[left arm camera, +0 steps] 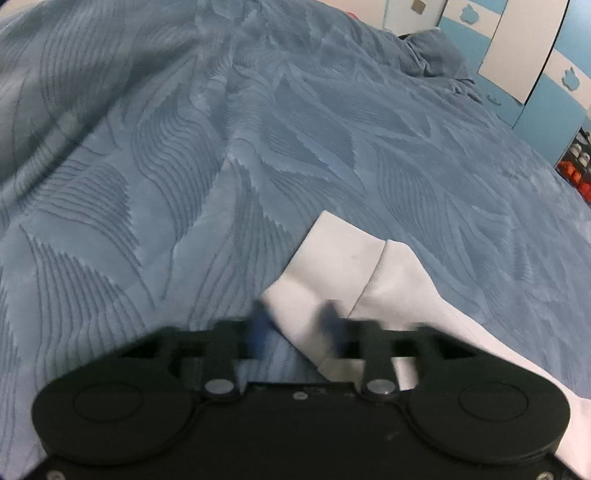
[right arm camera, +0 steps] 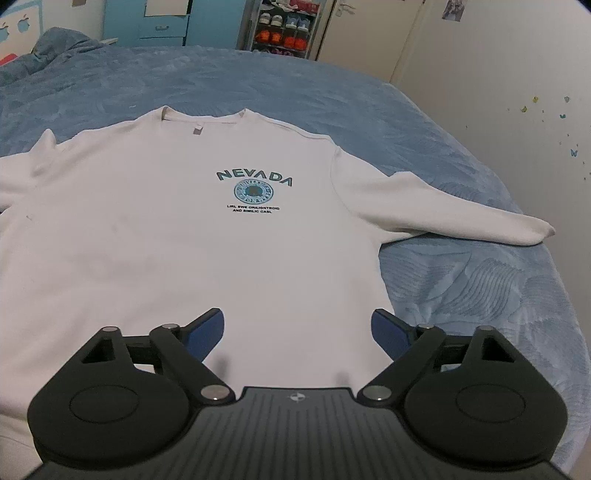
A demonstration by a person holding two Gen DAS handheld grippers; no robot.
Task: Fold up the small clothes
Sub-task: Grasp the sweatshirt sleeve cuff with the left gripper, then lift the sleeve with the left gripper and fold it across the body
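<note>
A: Where's the sweatshirt (right arm camera: pixel 177 236)?

B: Flat on the bed (right arm camera: pixel 461 295), chest print up, collar away from the right gripper (right arm camera: pixel 297 330), which hangs wide apart over the hem.

A: Left?

B: Left gripper (left arm camera: pixel 295 319) sits at the sleeve cuff (left arm camera: pixel 332 254); blurred, can't tell if it's clamped. It's nearer.

A blue bedspread (right arm camera: pixel 461 280) with a raised leaf pattern covers the bed. Behind it stand blue-and-white cabinets (right arm camera: pixel 162 18), a shoe rack (right arm camera: pixel 282 26) holding pairs of shoes, and a pale door (right arm camera: pixel 369 33). Small butterfly stickers (right arm camera: pixel 565 99) dot the wall (right arm camera: pixel 517 55).
</note>
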